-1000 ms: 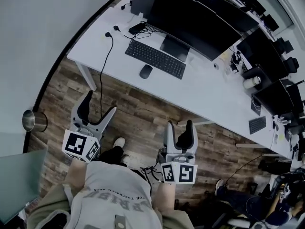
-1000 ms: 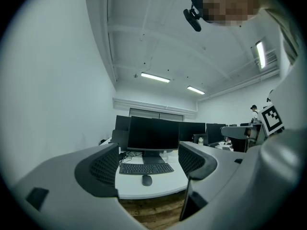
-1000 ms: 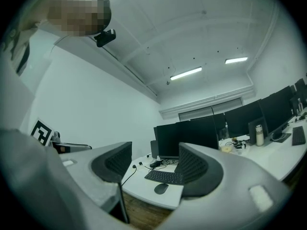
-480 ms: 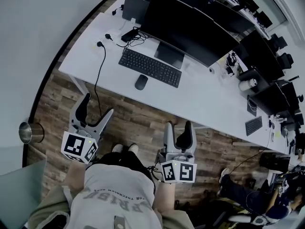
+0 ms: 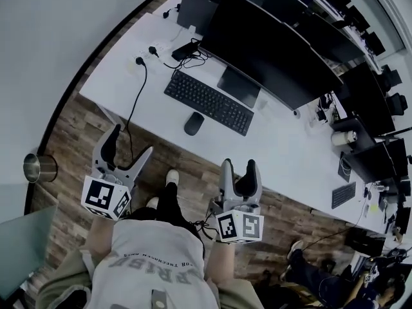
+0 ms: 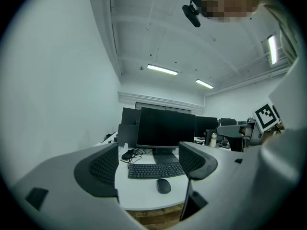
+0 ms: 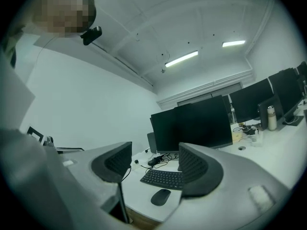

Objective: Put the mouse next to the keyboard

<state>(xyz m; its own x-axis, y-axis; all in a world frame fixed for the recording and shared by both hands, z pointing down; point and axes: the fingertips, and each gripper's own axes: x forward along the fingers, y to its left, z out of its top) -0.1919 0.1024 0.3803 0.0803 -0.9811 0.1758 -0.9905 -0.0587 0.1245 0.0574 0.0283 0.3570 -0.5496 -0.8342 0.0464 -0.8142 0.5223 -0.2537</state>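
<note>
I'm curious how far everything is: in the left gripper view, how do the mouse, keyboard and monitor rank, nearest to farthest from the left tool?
1. The mouse, at the near edge of the desk, straight ahead of the open left tool.
2. The keyboard, just behind the mouse.
3. The monitor, at the back, behind the keyboard.
</note>
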